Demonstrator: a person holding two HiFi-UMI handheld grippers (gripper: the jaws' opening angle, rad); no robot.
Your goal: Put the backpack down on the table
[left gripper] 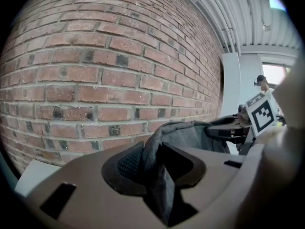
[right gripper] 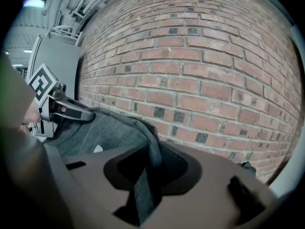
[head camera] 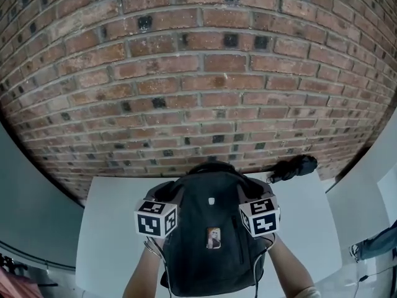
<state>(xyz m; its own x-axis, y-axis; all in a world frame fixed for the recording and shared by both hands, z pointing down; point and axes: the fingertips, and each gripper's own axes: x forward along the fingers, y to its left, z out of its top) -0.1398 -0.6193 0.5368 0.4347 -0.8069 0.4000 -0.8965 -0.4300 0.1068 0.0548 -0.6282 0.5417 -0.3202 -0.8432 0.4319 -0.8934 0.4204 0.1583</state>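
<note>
A dark grey backpack (head camera: 208, 216) hangs upright over the white table (head camera: 108, 228), its front pocket with a small picture tag facing me. My left gripper (head camera: 173, 197) is shut on the left shoulder fabric. In the left gripper view a fold of grey backpack fabric (left gripper: 159, 175) sits pinched between the jaws of the left gripper (left gripper: 155, 168). My right gripper (head camera: 248, 197) is shut on the right shoulder; its own view shows backpack fabric (right gripper: 145, 180) clamped in the right gripper (right gripper: 150, 171). The bag's bottom runs off the frame edge, so I cannot tell whether it touches the table.
A brick wall (head camera: 198, 73) rises directly behind the table. A black bundle (head camera: 293, 166) lies at the table's back right corner. A leg in jeans (head camera: 377, 244) shows at the far right. White panels flank the table.
</note>
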